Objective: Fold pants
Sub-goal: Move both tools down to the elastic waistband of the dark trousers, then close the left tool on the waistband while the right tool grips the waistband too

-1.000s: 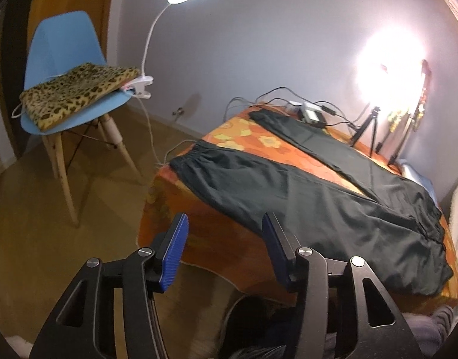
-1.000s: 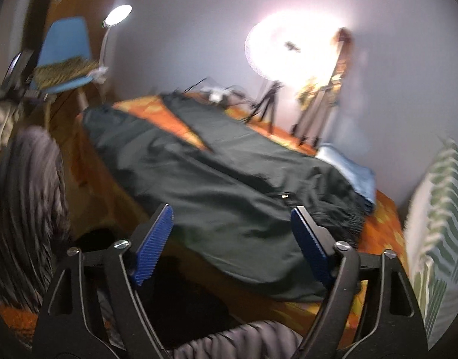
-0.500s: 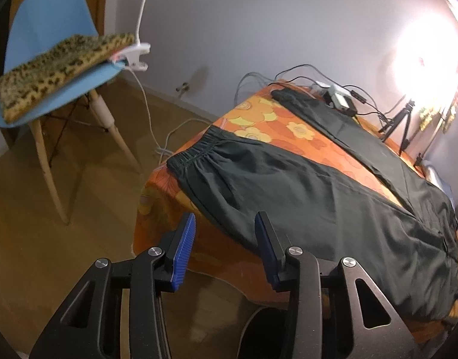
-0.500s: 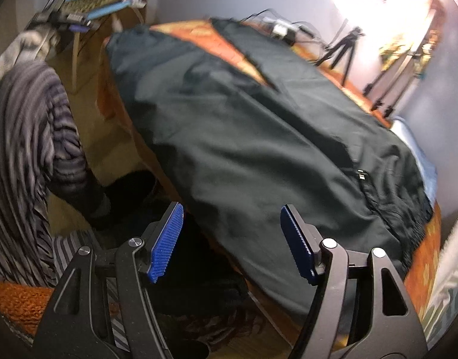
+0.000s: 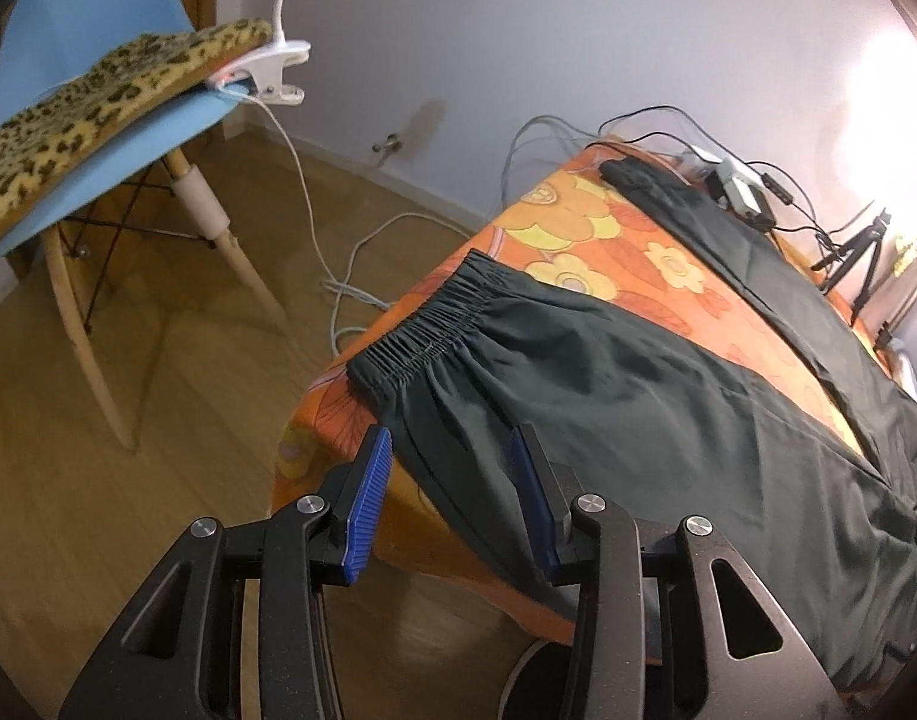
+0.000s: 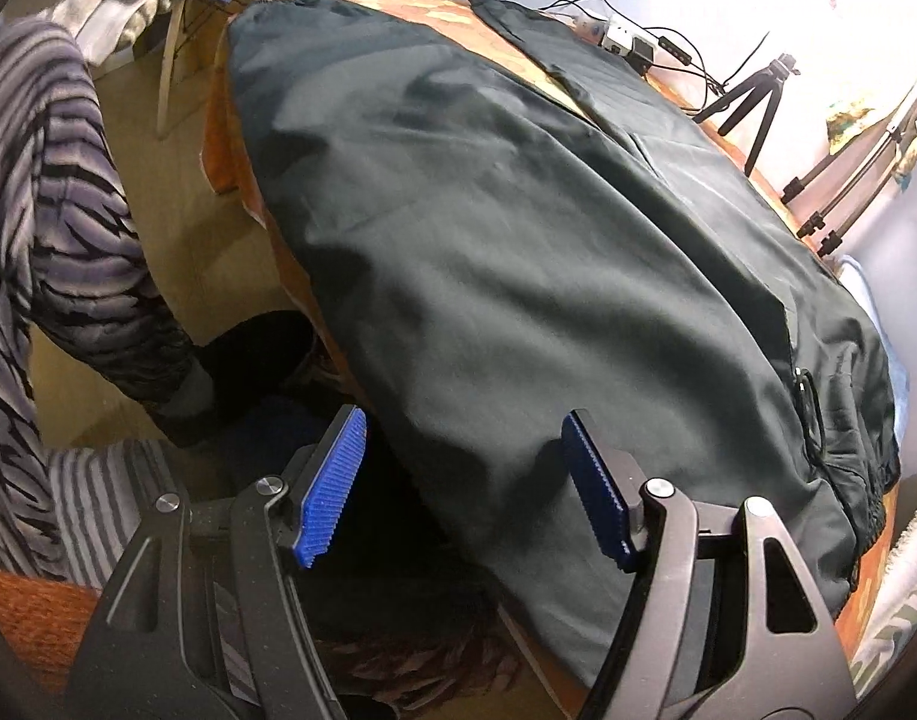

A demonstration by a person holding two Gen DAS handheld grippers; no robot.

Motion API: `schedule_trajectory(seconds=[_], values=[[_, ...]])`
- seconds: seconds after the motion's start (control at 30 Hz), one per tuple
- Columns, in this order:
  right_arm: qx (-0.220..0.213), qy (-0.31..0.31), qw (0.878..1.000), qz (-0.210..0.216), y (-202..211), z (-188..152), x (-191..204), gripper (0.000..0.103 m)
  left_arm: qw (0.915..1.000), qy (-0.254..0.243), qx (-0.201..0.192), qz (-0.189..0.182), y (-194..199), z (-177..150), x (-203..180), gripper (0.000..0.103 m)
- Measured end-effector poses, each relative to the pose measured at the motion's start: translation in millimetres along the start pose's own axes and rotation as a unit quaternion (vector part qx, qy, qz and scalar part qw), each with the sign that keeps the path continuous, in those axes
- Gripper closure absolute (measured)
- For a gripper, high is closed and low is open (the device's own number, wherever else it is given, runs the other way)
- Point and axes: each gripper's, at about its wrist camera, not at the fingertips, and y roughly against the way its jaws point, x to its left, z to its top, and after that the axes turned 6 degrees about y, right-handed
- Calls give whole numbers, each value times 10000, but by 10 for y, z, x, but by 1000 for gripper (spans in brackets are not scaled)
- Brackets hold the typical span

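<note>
Dark green pants lie spread flat on a table with an orange flowered cloth, legs apart in a V. The near leg's elastic cuff lies at the table's left corner. My left gripper is open, its blue pads straddling the near leg's hanging edge just below the cuff. In the right wrist view the pants fill the frame. My right gripper is open at the near hanging edge, towards the waistband.
A blue chair with a leopard cushion and a clip lamp stands left on the wooden floor. Cables, a power strip and a tripod sit at the table's far edge. A striped sleeve is at left.
Both grippers have moved in close to the near edge of the pants. The left one narrowed slightly and now straddles the leg edge by the cuff; the right one has dropped towards the hanging fabric.
</note>
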Motion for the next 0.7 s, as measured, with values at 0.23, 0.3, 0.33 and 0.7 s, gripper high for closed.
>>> schedule_trajectory(seconds=[0.23,0.3,0.33,0.7], values=[[-52,673,9952,-709,-82,-83,223,28,9999,51,137,70,-203,18,7,63],[-33,797,9931,-855,-104,-68,254,28,9998,45,165,70,-237,20,-2,63],[-36,813,9926,-897,-100,-59,253,28,9998,35,176,78,-252,21,-4,63],[-292,89,9995,1,260,181,-87,90,9996,182,191,-27,-205,91,90,63]])
